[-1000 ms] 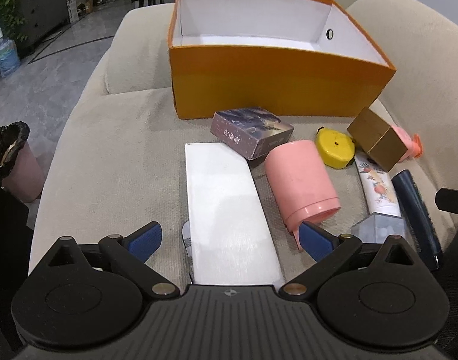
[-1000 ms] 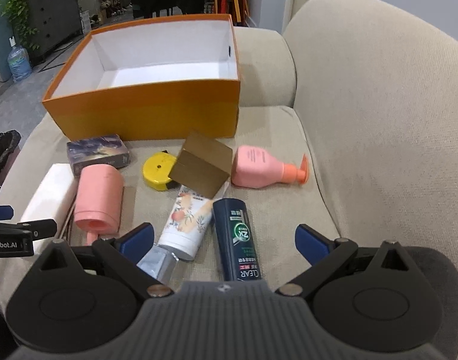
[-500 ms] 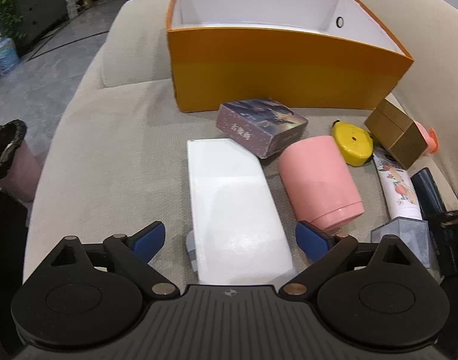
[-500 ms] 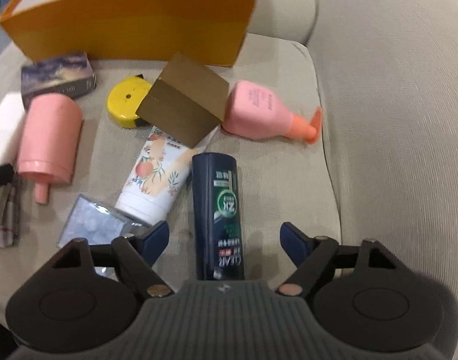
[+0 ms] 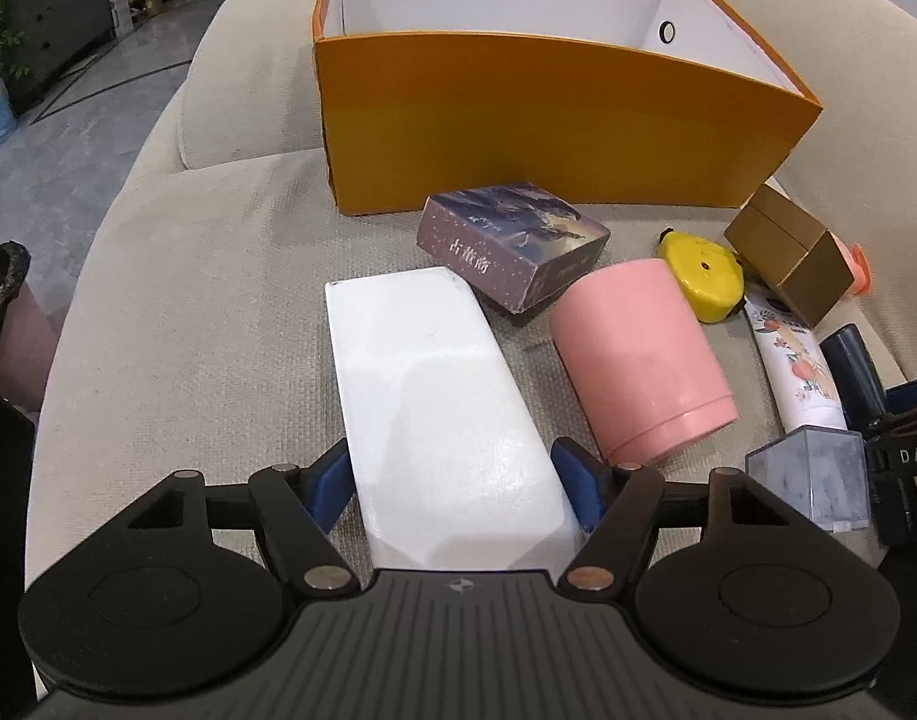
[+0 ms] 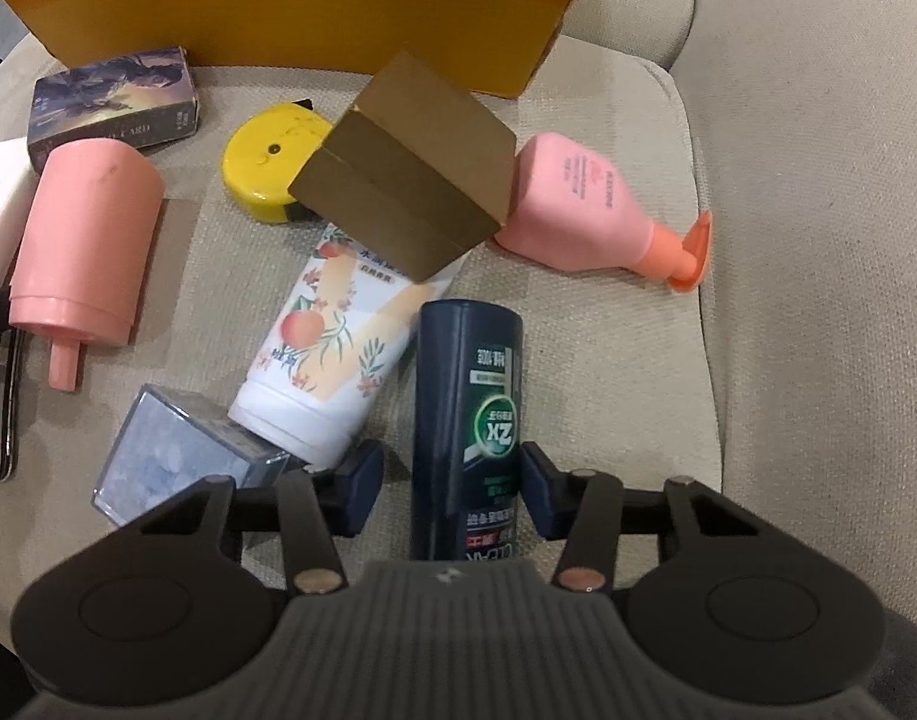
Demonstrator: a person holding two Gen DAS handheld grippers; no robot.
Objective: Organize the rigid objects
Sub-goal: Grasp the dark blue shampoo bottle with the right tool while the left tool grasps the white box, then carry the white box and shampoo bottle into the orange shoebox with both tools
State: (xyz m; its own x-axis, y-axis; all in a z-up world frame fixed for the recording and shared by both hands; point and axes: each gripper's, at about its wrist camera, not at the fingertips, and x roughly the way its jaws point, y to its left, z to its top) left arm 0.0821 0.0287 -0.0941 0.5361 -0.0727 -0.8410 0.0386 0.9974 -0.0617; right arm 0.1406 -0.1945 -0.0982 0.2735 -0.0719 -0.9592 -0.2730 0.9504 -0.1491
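An open orange box (image 5: pixel 554 120) stands at the back of the sofa seat. My left gripper (image 5: pixel 452 480) is shut on the near end of a long white box (image 5: pixel 428 384), both blue pads touching its sides. My right gripper (image 6: pixel 449 477) straddles a dark blue bottle (image 6: pixel 467 396); its right pad touches the bottle and a gap shows at the left pad. Nearby lie a pink cup (image 5: pixel 638 354), a dark card box (image 5: pixel 512 240), a yellow tape measure (image 6: pixel 272 162), a gold box (image 6: pixel 404 180), a peach-print tube (image 6: pixel 332 354), a pink pump bottle (image 6: pixel 584 210) and a clear cube (image 6: pixel 170 456).
The beige sofa backrest (image 6: pixel 818 180) rises on the right. The sofa's left edge (image 5: pixel 98 276) drops to the floor, where a bin with a black bag (image 5: pixel 2 294) stands. The items lie packed close together in front of the orange box.
Both grippers moved forward and down. The left jaws closed onto the white box. The right jaws narrowed around the dark blue bottle.
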